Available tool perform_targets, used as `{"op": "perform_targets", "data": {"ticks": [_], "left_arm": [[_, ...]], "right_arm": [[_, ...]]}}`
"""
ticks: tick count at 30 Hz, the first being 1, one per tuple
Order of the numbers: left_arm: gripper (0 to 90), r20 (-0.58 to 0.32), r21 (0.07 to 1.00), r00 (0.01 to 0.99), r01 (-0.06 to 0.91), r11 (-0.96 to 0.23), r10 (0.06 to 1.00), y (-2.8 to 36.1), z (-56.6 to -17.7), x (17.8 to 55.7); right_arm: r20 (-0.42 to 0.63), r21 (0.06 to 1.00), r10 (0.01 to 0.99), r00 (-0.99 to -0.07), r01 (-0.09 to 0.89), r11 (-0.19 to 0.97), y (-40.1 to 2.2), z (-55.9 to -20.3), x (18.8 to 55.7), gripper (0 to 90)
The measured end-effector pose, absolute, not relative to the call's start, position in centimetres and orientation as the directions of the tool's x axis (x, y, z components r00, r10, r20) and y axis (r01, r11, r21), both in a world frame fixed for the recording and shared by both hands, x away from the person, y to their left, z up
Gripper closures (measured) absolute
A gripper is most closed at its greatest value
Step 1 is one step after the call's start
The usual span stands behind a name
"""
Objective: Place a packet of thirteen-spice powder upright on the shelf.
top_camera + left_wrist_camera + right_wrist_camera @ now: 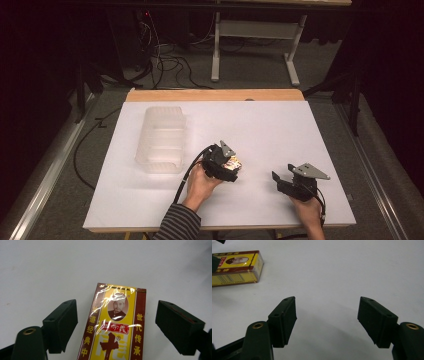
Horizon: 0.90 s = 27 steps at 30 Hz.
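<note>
Plastic bin (161,139): clear, ribbed container lying on the left part of the white table (280,125), well apart from both grippers.

Left hand (199,184): comes in from the bottom edge in a striped sleeve (176,224) and holds the left gripper near the middle of the table, just right of the bin.

Left gripper (116,326): jaws spread wide, one on each side of the box, with a clear gap between each pad and the box's long edges; nothing is gripped. In the high view the gripper (231,165) sits directly over the box.

Box (115,325): small flat carton, yellow with dark red borders, an oval portrait and red and yellow characters, wrapped in shiny film. It lies flat on the table between the left gripper's jaws, its long side running along them. In the right gripper view the box (235,267) lies at the upper left, resting flat with its barcode side facing the camera.

Right gripper (327,318): jaws wide apart over bare table, holding nothing; in the high view it (278,181) stands right of the box and apart from it.

Right hand (307,212): enters at the lower right edge and grasps the right gripper from behind.
</note>
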<state>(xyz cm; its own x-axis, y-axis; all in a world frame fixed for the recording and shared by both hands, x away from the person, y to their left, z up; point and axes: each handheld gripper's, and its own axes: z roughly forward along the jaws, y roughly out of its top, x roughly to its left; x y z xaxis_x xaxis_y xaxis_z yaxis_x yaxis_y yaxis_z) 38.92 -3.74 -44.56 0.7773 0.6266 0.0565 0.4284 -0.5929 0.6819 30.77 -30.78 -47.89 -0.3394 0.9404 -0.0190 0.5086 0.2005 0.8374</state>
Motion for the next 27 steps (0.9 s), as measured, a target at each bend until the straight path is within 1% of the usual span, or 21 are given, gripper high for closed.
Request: {"op": "perform_targets", "data": {"ticks": [11,16,22,27], "left_arm": [[21.6,0.065,0.648,0.793,0.429,-0.63,0.606,-5.3,-45.3,40.0],[23.5,0.066,0.638,0.79,0.436,-0.635,0.609,-5.5,-45.7,40.2],[28.4,0.074,0.628,0.79,0.437,-0.644,0.609,-5.7,-46.0,40.3],[29.0,0.081,0.626,0.793,0.431,-0.65,0.604,-5.6,-46.0,40.3]], "right_arm": [[-0.017,0.837,0.939,-0.343,0.509,0.202,-30.8,-47.9,30.8,31.7],[-0.017,0.839,0.939,-0.343,0.506,0.2,-30.8,-47.9,30.8,31.7],[-0.012,0.834,0.938,-0.345,0.514,0.199,-30.8,-47.9,30.8,31.7],[-0.015,0.835,0.938,-0.345,0.512,0.202,-30.7,-47.9,30.8,31.7]]}}
